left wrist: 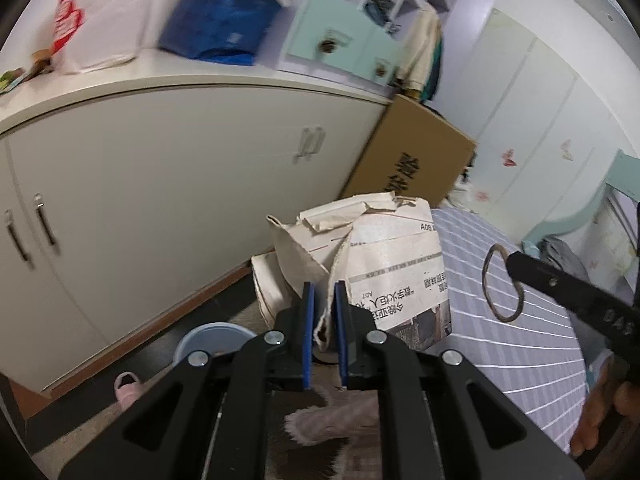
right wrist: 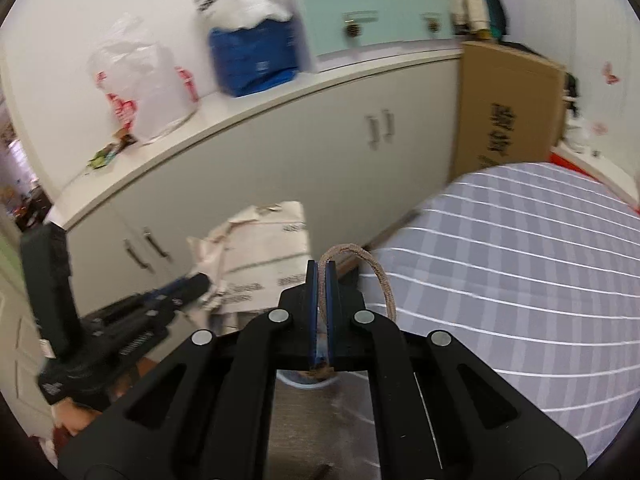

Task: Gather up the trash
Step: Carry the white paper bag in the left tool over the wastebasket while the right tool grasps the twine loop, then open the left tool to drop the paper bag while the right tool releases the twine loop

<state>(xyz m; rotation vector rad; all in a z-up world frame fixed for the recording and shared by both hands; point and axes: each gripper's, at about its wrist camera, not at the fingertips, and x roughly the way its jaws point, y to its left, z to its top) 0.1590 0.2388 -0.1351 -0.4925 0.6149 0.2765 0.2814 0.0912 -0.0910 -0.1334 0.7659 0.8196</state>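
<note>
Left tongs (left wrist: 324,292): nearly closed, blue pads pinching a thin edge of the newspaper (left wrist: 380,256) that runs down between them; held up in the air.
Right tongs (right wrist: 321,270): pressed together on a brown loop (right wrist: 378,276), which arches out above the tips and curls down to their right.
Newspaper: crumpled, folded bundle with printed headlines, hanging from the left tongs in front of the cabinet (left wrist: 160,184); in the right view it shows blurred, left of centre (right wrist: 260,248).
Loop: thin ring, rope-like; in the left view it hangs from the tip of the right tongs over the bed (left wrist: 502,284).
Bed (right wrist: 520,272): grey-lilac cover with white stripes, on the right of both views, just beside the newspaper.
Cabinet: long, off-white, with paired dark handles; its top is a surface (right wrist: 224,112) carrying a white plastic bag with red print (right wrist: 140,92) and a blue bag (right wrist: 252,60), both blurred.
Box (left wrist: 416,152): flat brown cardboard with dark characters, leaning at the cabinet's end, behind the newspaper.
Bowl (left wrist: 212,340): blue-grey rim low down, under and left of the left tongs, near the floor.
Slipper (left wrist: 128,390): pink, on the floor left of the bowl.
Hand (left wrist: 596,412): skin at the lower right edge of the left view, on the right tool's grip.
</note>
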